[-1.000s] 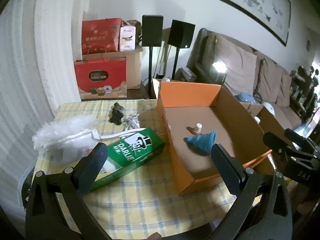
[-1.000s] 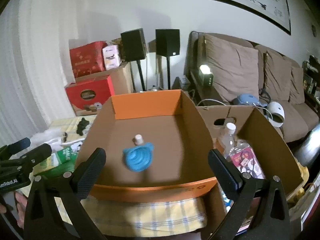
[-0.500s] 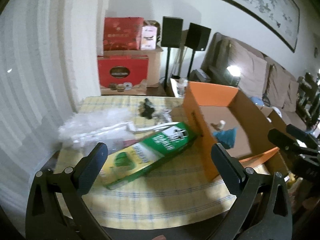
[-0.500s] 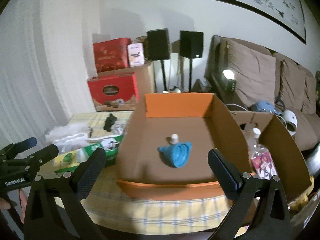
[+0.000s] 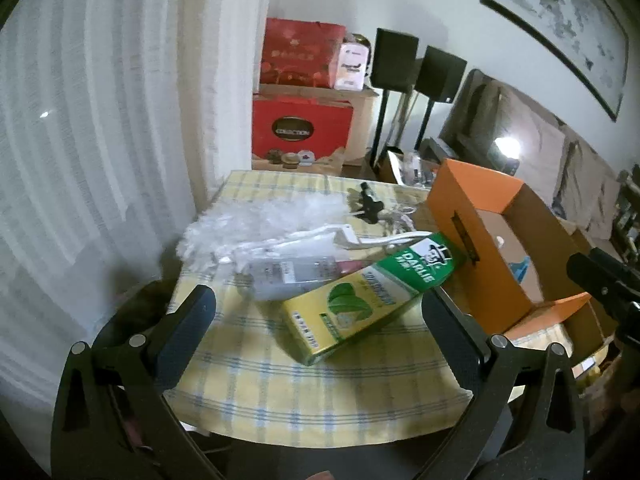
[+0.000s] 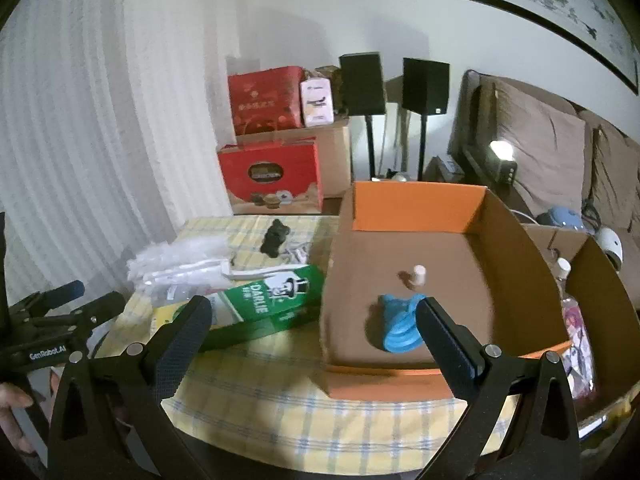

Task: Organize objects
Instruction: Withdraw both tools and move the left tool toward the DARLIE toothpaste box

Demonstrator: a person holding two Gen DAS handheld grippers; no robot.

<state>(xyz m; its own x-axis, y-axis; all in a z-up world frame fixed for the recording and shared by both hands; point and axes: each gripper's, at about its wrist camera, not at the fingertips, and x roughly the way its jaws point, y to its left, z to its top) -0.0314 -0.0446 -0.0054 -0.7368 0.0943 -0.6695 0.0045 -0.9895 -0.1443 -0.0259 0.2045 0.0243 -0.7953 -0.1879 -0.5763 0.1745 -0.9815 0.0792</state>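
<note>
Hovering left tongs [image 5: 316, 316] spread wide, empty, lining up on toothpaste box [image 5: 372, 292] lying on counter [image 5: 320, 392]; right tongs [image 6: 312, 324] spread wide, empty, facing orange box [image 6: 416, 200], likely drop spot.

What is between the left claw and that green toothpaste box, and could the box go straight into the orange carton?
Nothing visible lies between the left gripper and the toothpaste box. On the way in stands the orange carton's near side wall, beside the box's green end; the box would probably need lifting over it.
</note>
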